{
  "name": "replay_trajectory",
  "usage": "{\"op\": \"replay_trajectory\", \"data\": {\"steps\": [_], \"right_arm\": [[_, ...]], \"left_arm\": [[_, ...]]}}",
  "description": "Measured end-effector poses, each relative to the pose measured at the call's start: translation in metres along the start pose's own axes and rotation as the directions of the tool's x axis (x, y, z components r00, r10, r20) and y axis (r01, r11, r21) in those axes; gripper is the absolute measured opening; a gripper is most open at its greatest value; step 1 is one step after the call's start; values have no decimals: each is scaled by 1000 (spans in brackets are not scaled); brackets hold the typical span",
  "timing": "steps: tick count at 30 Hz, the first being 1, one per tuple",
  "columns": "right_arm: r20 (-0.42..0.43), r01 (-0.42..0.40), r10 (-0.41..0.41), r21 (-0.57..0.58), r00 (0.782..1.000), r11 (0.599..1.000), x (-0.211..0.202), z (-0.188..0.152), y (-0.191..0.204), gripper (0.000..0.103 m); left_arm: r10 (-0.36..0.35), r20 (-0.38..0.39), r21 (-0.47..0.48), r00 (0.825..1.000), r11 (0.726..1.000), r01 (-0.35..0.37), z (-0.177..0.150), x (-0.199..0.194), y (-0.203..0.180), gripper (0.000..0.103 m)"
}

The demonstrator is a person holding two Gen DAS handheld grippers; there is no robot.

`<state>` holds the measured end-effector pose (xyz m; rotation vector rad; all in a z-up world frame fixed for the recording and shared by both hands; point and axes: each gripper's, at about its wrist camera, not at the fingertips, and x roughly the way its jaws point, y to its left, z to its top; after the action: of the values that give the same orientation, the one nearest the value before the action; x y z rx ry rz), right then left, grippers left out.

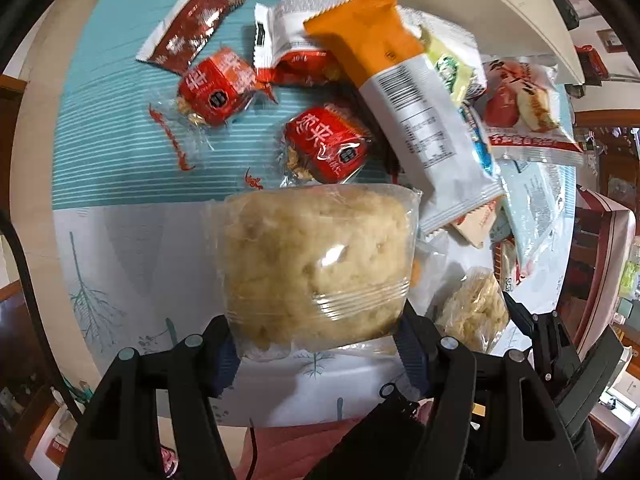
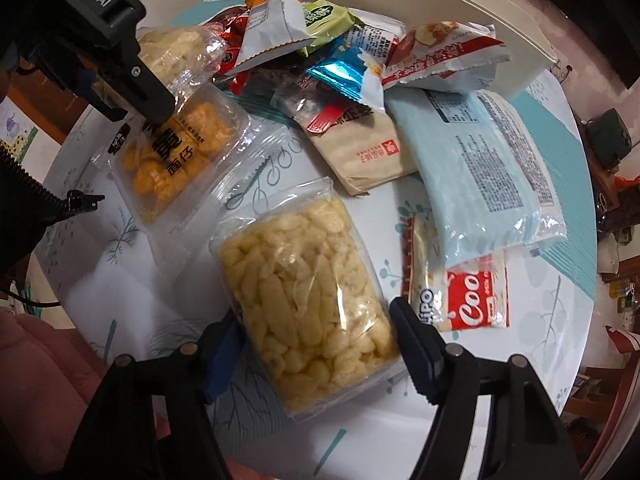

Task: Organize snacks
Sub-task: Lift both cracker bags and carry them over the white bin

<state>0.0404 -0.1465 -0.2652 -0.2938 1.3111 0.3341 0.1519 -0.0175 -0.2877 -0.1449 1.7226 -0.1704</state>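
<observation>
My left gripper (image 1: 316, 344) is shut on a clear-wrapped pale rice cake (image 1: 316, 264) and holds it above the table; it also shows in the right wrist view (image 2: 176, 50), held by the left gripper's finger (image 2: 140, 80). My right gripper (image 2: 316, 344) stands around a clear pack of yellow puffed snacks (image 2: 308, 292) lying on the table, fingers at its two sides; whether they press it is unclear. The same pack shows in the left wrist view (image 1: 476, 312). Several snack packets lie in a pile beyond, including an orange-and-white bar (image 1: 404, 92) and two red cubes (image 1: 218, 88) (image 1: 326, 144).
A white tray (image 2: 460, 12) stands at the back of the round table. An orange cracker pack (image 2: 172, 160), a brown packet (image 2: 364, 156), a pale blue bag (image 2: 488, 176) and a red cookie pack (image 2: 472, 300) lie around my right gripper. The table edge (image 2: 576, 360) curves at right.
</observation>
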Motion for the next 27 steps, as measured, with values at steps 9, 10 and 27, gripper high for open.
{"op": "replay_trajectory", "data": {"steps": [9, 10, 27], "right_arm": [[77, -51, 47, 52, 996, 997, -45, 6, -14, 71], [89, -58, 53, 57, 995, 997, -52, 9, -16, 71], [357, -35, 10, 63, 934, 997, -136, 102, -52, 71]], "left_arm": [[10, 80, 39, 997, 999, -13, -7, -42, -36, 65], [6, 93, 42, 996, 999, -10, -8, -48, -41, 65], [-17, 345, 162, 938, 986, -42, 40, -189, -50, 65]]}}
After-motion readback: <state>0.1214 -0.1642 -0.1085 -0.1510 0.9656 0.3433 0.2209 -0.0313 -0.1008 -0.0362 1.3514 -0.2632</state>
